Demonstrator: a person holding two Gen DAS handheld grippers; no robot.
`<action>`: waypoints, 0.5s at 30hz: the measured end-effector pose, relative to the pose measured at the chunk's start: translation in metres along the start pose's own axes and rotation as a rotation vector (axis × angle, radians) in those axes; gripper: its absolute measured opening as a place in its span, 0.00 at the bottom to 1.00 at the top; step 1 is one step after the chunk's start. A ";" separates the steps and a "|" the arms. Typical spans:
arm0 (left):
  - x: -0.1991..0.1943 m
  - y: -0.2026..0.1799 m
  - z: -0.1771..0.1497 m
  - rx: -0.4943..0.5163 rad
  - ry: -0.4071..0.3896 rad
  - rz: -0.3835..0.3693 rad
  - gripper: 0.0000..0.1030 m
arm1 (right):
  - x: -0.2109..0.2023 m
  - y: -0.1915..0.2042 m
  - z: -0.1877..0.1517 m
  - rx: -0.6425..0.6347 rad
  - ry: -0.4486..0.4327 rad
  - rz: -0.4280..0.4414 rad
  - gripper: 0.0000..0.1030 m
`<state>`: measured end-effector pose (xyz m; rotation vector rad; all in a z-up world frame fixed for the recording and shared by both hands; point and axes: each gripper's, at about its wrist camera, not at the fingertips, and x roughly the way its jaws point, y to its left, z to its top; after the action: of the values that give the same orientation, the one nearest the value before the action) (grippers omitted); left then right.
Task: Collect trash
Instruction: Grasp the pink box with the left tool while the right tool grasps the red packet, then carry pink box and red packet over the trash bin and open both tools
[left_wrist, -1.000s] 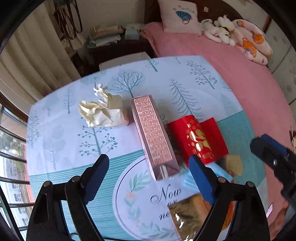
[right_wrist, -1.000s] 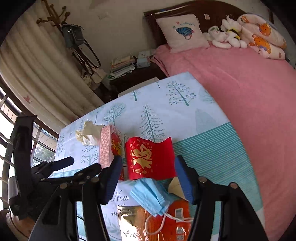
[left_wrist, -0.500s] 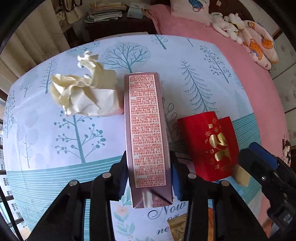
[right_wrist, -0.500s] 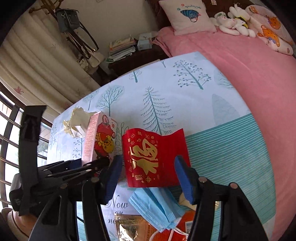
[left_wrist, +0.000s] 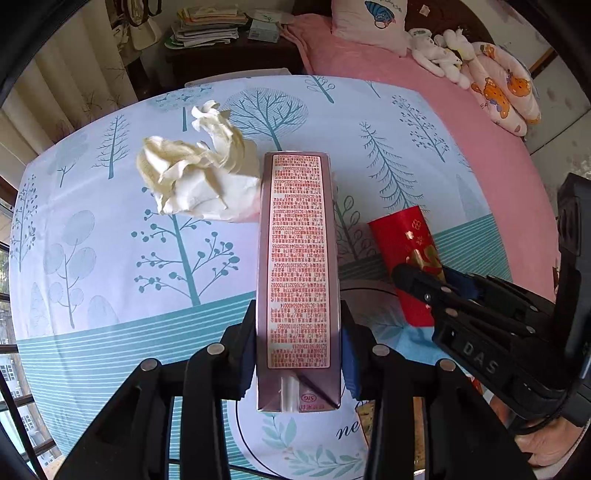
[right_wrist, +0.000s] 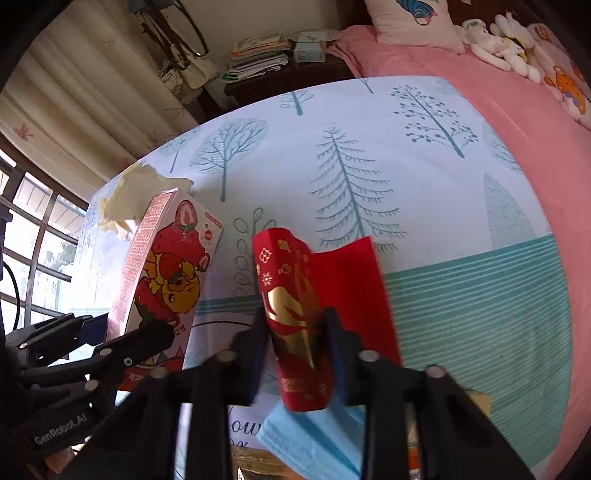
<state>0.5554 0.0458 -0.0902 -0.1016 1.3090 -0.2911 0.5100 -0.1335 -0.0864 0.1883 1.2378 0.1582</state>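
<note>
Both hands are on trash at once. The left gripper (left_wrist: 298, 354) is clamped on the near end of the pink drink carton (left_wrist: 297, 266), which lies on its side on the tree-print tablecloth (left_wrist: 110, 280), its small-print panel facing up. The right gripper (right_wrist: 295, 354) has just been closing, and its jaws now pinch the red envelope (right_wrist: 295, 317) so hard that it buckles into a roll between them, its free flap still flat on the cloth. So this reads as the grasp step, done on both sides; lifting looks like the next move. That calls for a straight rise, since the crumpled cream paper (left_wrist: 195, 177) touches the carton's far corner and could drag along. The envelope is thin and springy, so it may slip. A blue face mask (right_wrist: 314, 435) lies just under the envelope's near end and could snag. No bin shows in either view, so where the trash goes I cannot tell. The gold wrapper (right_wrist: 258, 465) is cut off at the frame edge.
</note>
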 end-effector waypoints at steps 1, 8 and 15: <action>-0.003 0.000 -0.001 0.001 -0.003 -0.004 0.35 | -0.003 0.002 -0.001 -0.012 -0.014 -0.003 0.17; -0.030 -0.005 -0.016 -0.005 -0.033 -0.035 0.35 | -0.041 0.001 -0.007 0.019 -0.112 0.070 0.14; -0.077 -0.023 -0.051 0.011 -0.100 -0.046 0.35 | -0.098 0.002 -0.025 0.028 -0.211 0.148 0.14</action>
<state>0.4855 0.0493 -0.0258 -0.1358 1.2074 -0.3285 0.4546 -0.1521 -0.0036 0.3136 1.0160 0.2432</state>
